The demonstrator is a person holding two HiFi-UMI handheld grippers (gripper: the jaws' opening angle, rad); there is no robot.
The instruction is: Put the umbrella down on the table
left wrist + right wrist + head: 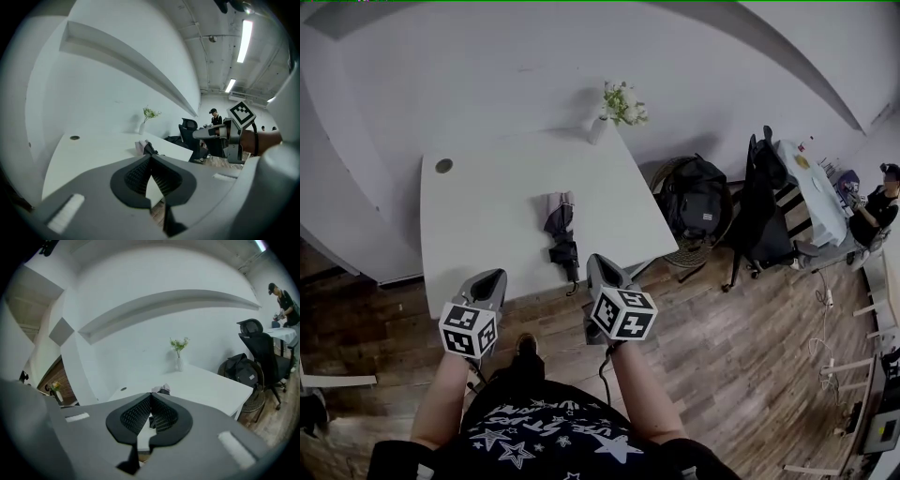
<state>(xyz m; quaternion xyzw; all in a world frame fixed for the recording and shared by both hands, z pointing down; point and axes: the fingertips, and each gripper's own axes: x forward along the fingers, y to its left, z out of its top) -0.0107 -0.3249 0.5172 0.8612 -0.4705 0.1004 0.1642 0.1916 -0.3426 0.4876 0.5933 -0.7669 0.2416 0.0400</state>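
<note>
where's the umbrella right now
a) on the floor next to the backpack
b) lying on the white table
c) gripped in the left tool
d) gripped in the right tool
b: the folded umbrella lies flat on the white table, ahead of and apart from the left tool and the right tool, both of which have their jaws together with nothing between them.

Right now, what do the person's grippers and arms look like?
The left gripper and right gripper: grey shells tapering to the tips, black ribbed pads inside. Each carries a white cube with black square markers. A dark cable hangs under the right one. Bare forearms; dark star-print top.
</note>
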